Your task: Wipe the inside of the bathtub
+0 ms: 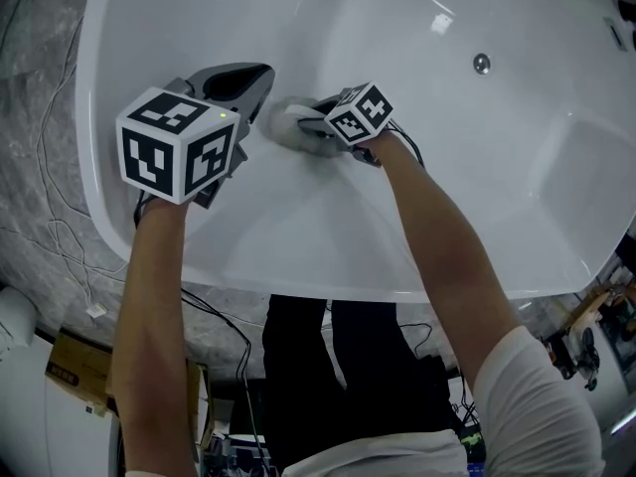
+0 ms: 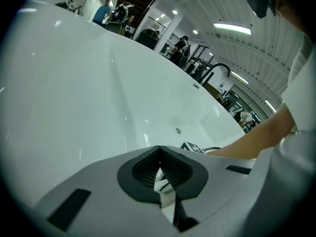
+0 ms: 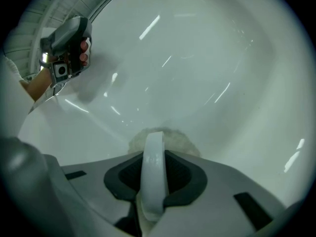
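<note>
The white bathtub fills the head view. My right gripper is shut on the white handle of a pale fuzzy scrub pad, which presses against the tub's inner wall on the left side. In the right gripper view the pad shows just beyond the jaws. My left gripper hovers above the tub's left inner wall, a short way left of the pad, shut with nothing in it. In the left gripper view its jaws meet over the tub wall.
A round metal fitting sits in the far tub wall. Cables trail over the grey floor left of the tub, near a cardboard box. A black faucet and several people stand beyond the rim.
</note>
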Available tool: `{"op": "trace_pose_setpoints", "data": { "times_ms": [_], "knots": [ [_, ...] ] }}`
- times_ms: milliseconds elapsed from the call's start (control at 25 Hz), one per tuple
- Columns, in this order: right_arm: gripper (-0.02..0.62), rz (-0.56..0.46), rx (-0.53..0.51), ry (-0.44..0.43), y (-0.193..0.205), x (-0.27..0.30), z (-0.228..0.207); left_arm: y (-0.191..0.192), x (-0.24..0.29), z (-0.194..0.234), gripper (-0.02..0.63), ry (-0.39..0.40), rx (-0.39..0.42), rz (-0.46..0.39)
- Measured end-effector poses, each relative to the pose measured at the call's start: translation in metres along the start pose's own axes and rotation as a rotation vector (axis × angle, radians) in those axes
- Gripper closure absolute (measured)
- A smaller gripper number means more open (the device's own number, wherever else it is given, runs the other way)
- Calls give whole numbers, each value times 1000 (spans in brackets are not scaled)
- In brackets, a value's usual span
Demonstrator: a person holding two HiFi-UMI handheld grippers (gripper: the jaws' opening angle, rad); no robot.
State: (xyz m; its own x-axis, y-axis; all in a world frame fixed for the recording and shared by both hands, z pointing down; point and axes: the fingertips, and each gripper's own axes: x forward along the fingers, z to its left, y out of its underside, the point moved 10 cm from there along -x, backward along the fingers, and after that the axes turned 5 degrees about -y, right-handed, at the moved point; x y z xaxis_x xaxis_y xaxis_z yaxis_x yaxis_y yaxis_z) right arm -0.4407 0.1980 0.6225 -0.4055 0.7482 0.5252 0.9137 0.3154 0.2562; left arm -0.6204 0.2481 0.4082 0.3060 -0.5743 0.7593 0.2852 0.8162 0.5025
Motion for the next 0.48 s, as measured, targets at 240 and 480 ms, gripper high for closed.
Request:
{"op": "trace_pose_setpoints", "data": {
  "times_ms": [240, 480],
  "knots": [
    [503, -29, -7, -47, -17, -15, 27, -9, -18, -8, 597, -19, -15, -16],
    [503, -59, 3, -89, -26, -24, 73, -5, -50, -27, 597, -24, -22, -36]
  ]
}}
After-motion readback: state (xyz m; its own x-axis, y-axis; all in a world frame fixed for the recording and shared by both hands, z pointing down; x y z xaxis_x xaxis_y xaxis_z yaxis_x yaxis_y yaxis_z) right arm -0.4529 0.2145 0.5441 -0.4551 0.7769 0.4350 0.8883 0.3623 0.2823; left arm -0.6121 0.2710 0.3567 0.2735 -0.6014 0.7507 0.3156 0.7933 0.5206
